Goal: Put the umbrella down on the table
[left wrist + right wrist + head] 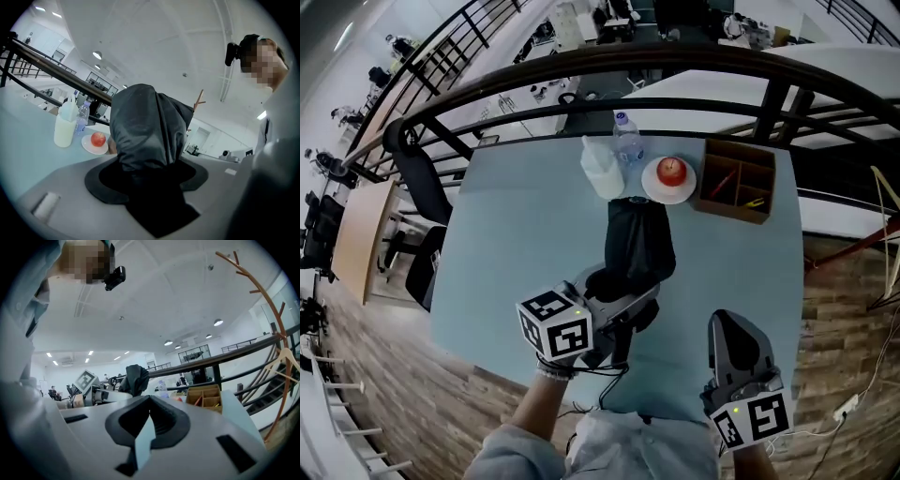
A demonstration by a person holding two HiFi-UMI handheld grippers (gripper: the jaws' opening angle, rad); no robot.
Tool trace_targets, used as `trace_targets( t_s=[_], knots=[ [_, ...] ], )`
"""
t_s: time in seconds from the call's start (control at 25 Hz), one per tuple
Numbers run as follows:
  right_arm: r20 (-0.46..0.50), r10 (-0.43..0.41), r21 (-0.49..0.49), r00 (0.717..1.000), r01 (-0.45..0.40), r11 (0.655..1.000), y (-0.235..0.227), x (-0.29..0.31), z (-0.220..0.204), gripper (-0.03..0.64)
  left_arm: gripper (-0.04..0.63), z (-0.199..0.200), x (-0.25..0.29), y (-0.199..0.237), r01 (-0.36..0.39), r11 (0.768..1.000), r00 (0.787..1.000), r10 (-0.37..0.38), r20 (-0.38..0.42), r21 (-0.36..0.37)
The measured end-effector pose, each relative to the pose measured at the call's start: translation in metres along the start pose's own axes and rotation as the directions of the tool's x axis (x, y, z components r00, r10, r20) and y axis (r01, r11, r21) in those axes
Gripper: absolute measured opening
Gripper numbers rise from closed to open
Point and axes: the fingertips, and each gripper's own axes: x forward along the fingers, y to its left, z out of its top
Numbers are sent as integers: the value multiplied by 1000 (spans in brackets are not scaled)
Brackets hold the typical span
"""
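Currently, the left gripper [619, 300] has its jaws clamped on the black folded umbrella [639, 246], which is raised over the middle of the table [525, 244]. The right gripper [149, 401] is at the near edge, its 2 jaws together on nothing. An apple [672, 170] on a plate [656, 190] sits at the far edge.

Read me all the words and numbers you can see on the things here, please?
No words or numbers can be read here.
On the water bottle: a label, too small and blurred to read.
On the marker cubes: black-and-white square patterns only, no letters.
On the umbrella, the white bottle and the wooden box: no print shows.
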Motion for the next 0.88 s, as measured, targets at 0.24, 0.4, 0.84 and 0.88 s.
trace_targets(
  t_s=[0.24, 0.4, 0.84, 0.88],
  knots=[
    [-15, 9, 15, 1000, -9, 1000, -22, 3, -4, -5, 271, -16, 40, 37, -84, 996, 991, 82, -106, -21],
    [-28, 13, 25, 1000, -13, 1000, -34, 4, -10, -5, 271, -30, 62, 62, -148, 989, 973, 142, -181, -18],
    [-48, -4, 38, 999, 5, 999, -61, 5, -12, -5, 272, -70, 107, 135, -317, 947, 858, 309, -409, 50],
    [-49, -6, 39, 999, 7, 999, -63, 5, -12, -5, 272, -76, 110, 141, -331, 942, 844, 321, -430, 54]
  ],
)
